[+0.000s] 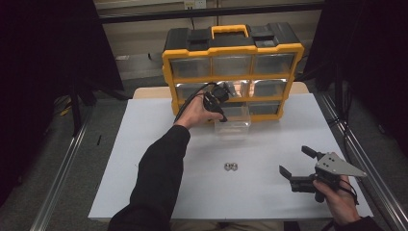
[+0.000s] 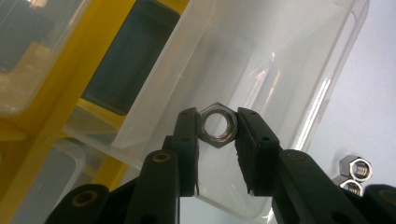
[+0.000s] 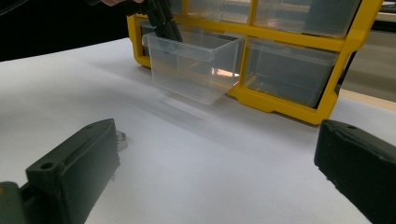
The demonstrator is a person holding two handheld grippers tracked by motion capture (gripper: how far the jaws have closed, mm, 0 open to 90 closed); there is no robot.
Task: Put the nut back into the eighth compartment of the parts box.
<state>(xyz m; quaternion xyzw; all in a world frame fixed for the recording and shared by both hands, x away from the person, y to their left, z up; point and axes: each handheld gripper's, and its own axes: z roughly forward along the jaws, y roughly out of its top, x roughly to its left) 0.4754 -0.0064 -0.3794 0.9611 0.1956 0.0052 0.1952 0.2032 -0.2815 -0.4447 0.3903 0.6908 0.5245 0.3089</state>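
Note:
My left gripper is shut on a steel hex nut, held just above the inside of a clear plastic drawer. That drawer stands pulled out at the foot of the yellow and black organizer. In the high view the left gripper sits over the drawer's left end. Two more hex nuts lie together mid-table, and they are also in the left gripper view. My right gripper rests open near the table's right front, jaws wide apart with nothing between them.
The organizer has several clear drawers in a yellow frame and stands at the back of the white table. One nut peeks from behind the right gripper's left jaw. Metal rails run along both table sides.

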